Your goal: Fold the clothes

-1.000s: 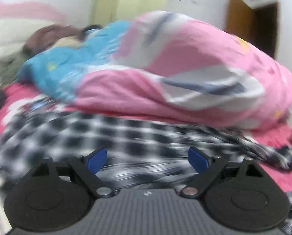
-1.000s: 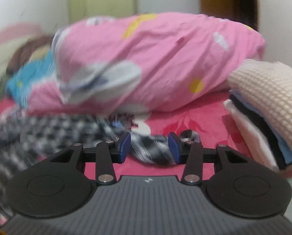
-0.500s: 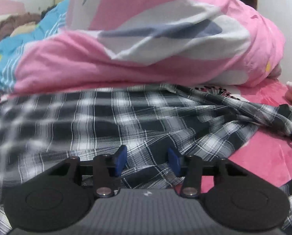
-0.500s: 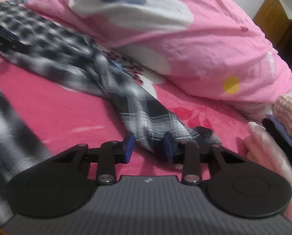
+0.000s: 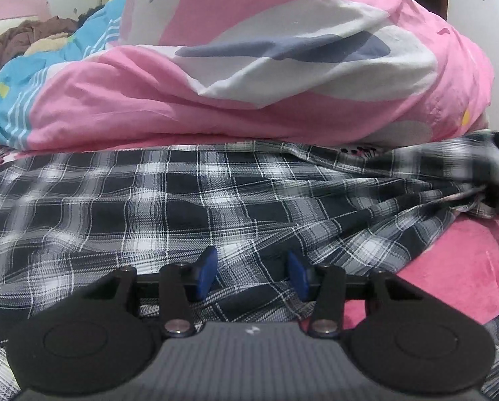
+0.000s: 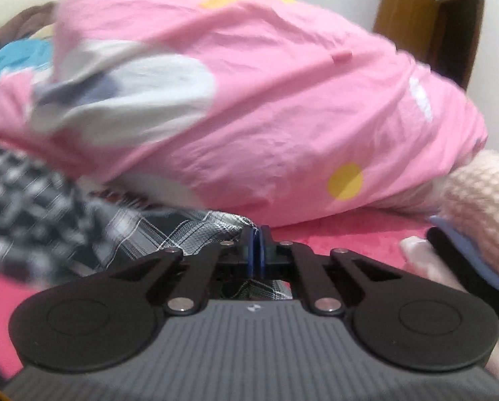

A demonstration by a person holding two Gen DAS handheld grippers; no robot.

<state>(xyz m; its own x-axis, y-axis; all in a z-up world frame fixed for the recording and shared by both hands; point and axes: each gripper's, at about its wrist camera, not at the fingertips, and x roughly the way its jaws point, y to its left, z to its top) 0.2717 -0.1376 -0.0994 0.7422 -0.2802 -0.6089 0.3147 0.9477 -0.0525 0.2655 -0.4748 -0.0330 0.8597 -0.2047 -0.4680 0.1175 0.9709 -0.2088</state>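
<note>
A black and white plaid shirt (image 5: 196,207) lies spread on the pink bed sheet (image 5: 477,254). My left gripper (image 5: 252,275) is open, its blue pads low over the shirt's near edge with cloth between them. My right gripper (image 6: 257,249) is shut on the plaid shirt (image 6: 169,230), pinching an end of it that trails off to the left. In the left wrist view the shirt's right end (image 5: 483,173) is lifted and blurred.
A big pink, white and blue duvet (image 5: 249,67) is heaped just behind the shirt. A stack of folded clothes with a cream knit on top (image 6: 480,207) sits at the right. A wooden door (image 6: 426,16) stands at the far right.
My right gripper closed on the shirt's end and lifted it. My left gripper narrowed from wide open and settled low at the shirt's near edge.
</note>
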